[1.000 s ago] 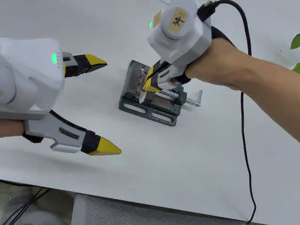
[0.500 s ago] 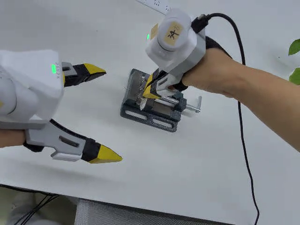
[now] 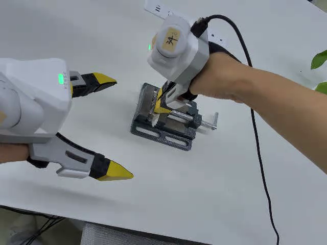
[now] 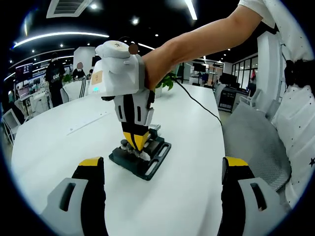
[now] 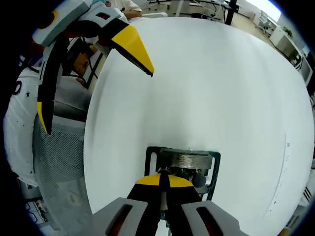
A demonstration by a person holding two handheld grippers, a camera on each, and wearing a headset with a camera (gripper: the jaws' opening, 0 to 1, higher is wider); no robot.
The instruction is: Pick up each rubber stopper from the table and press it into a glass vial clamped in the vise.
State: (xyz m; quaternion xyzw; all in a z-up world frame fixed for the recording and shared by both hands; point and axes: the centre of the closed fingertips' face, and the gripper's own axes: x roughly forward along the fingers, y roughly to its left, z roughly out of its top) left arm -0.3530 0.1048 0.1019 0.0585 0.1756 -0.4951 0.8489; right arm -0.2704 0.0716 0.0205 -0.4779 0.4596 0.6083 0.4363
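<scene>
Head view: right gripper (image 3: 162, 103) jaws pinched together, tips down in vise (image 3: 163, 133) mid-bench (image 3: 230, 194); can't tell if stopper's betw. them. Left gripper (image 3: 113, 127) wide open, empty, near left edge. Step looks like press-in; next prob. needs straight downward push, then release.

White table (image 3: 214, 194), ceiling strip lights (image 4: 59, 37)

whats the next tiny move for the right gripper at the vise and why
Probably a short, straight push down with the right gripper: its jaws are together and its tips sit right at the opening of the vise. Whether a stopper is seated there is hidden. The left gripper hangs open off to the side.
</scene>
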